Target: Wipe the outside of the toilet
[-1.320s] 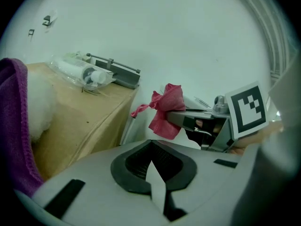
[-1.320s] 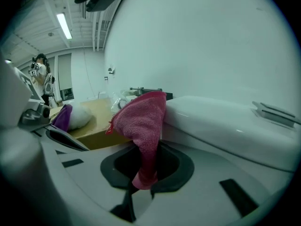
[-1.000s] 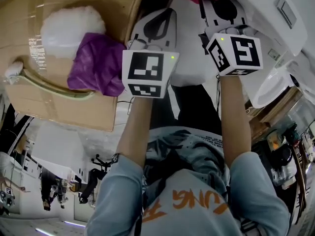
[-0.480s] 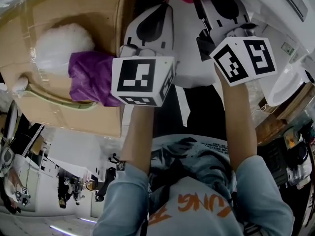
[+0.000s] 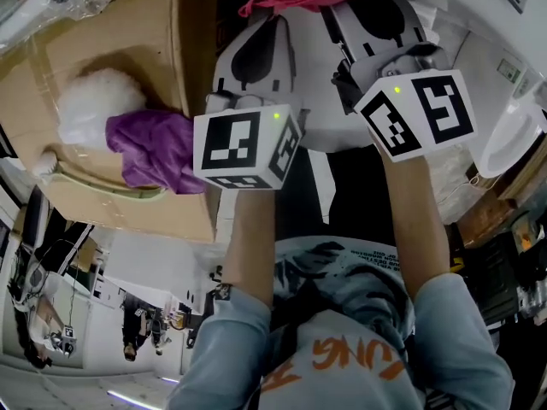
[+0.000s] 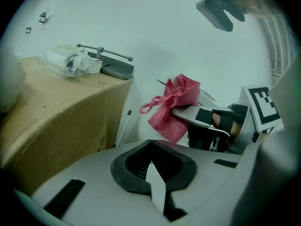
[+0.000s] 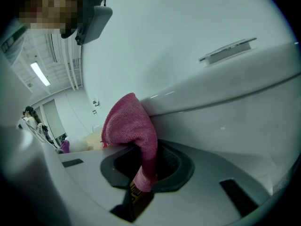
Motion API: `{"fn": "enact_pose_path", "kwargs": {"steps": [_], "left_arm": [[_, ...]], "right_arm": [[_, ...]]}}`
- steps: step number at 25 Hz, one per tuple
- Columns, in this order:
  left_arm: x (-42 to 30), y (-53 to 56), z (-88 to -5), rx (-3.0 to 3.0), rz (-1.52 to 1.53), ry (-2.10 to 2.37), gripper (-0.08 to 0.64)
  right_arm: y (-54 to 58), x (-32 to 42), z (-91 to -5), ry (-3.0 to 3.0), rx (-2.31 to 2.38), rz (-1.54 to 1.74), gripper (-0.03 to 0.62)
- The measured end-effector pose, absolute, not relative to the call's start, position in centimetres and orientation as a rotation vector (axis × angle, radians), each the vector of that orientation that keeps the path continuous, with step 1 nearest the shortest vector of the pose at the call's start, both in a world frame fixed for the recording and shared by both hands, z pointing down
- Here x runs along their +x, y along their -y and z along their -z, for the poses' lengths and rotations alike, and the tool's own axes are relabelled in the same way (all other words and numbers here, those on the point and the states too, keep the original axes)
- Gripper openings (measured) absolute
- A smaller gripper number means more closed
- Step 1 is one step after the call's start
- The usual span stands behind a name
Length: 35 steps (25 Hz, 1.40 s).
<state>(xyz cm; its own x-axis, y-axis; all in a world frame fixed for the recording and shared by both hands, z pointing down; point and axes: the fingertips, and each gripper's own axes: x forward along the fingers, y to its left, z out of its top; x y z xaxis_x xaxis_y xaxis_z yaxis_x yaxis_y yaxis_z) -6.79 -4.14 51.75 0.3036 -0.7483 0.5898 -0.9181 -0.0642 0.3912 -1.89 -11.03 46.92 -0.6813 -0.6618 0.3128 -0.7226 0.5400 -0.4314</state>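
Wiping step, judged: right gripper [image 7: 141, 173] clamps the cloth [image 7: 131, 126] at the toilet [image 7: 225, 107]; left gripper [image 6: 153, 166] closed, empty. Next: sweep along toilet.

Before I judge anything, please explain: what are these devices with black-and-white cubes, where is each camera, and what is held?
No robot arm here: a person holds a gripper in each hand; the cubes are parts of them. The head view looks down from the person's head at both. The other two cameras ride on the tools and look along their jaws. The right gripper has its jaws shut on a pink cloth, near the white toilet. The left gripper has its jaws together, with nothing between them. At the left, a cardboard box carries a purple bundle and a white fluffy thing.
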Motion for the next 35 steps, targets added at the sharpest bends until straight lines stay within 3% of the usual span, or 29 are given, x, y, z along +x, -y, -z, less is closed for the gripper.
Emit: {"fn": "enact_pose_path", "kwargs": {"steps": [6,35], "left_arm": [[-6.9,4.1,-52.2,1.793,-0.305,1.526,0.020],[6.5,5.8,-49.0,2.065,-0.407,1.342,0.020]], "right_arm": [[10.6,1.6,-47.4,2.607,1.299,-0.857,0.072],[9.1,18.7,-47.1,2.433,1.645,-0.766,0.072]]}}
